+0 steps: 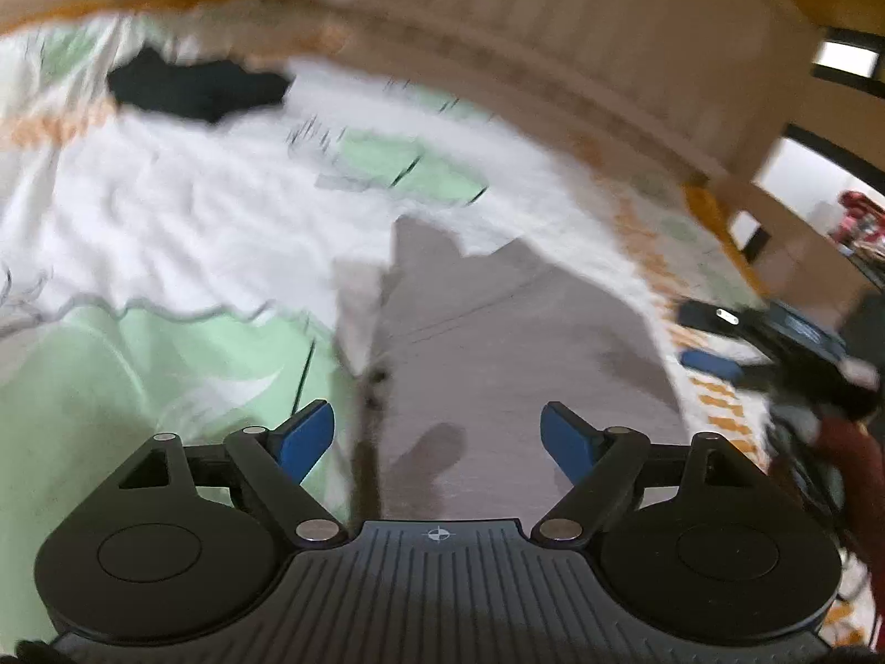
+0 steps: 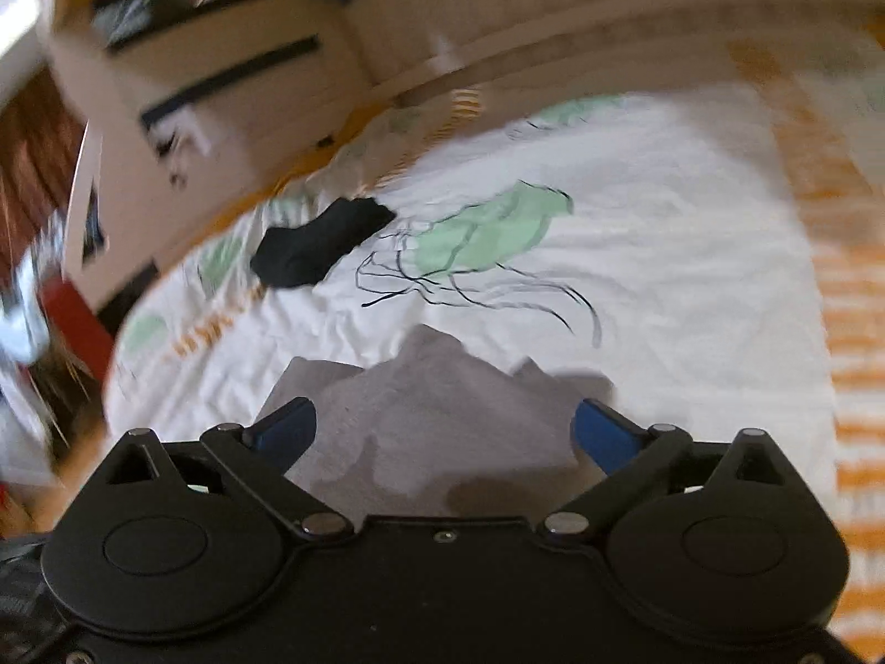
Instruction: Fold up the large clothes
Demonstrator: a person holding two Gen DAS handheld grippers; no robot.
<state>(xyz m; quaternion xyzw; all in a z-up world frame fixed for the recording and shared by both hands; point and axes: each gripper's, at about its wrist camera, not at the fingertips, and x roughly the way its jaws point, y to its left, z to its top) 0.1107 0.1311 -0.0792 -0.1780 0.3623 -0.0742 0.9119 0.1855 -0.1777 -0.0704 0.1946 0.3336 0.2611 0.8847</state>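
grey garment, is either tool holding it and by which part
Neither. The left tool and right tool both stand open over the grey garment, gripping nothing.

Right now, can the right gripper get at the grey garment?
Probably yes: the right gripper is open, the grey garment lies flat on the bedsheet just ahead, nothing between.

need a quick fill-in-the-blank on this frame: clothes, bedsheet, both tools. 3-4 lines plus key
1. The garment lying in front of both tools is ____ in colour.
2. The small dark cloth further back on the bedsheet is ____.
3. The right tool has its jaws ____, with nothing pinched.
4. The left tool has blue fingers and grips ____.

Missing words: grey; black; open; nothing
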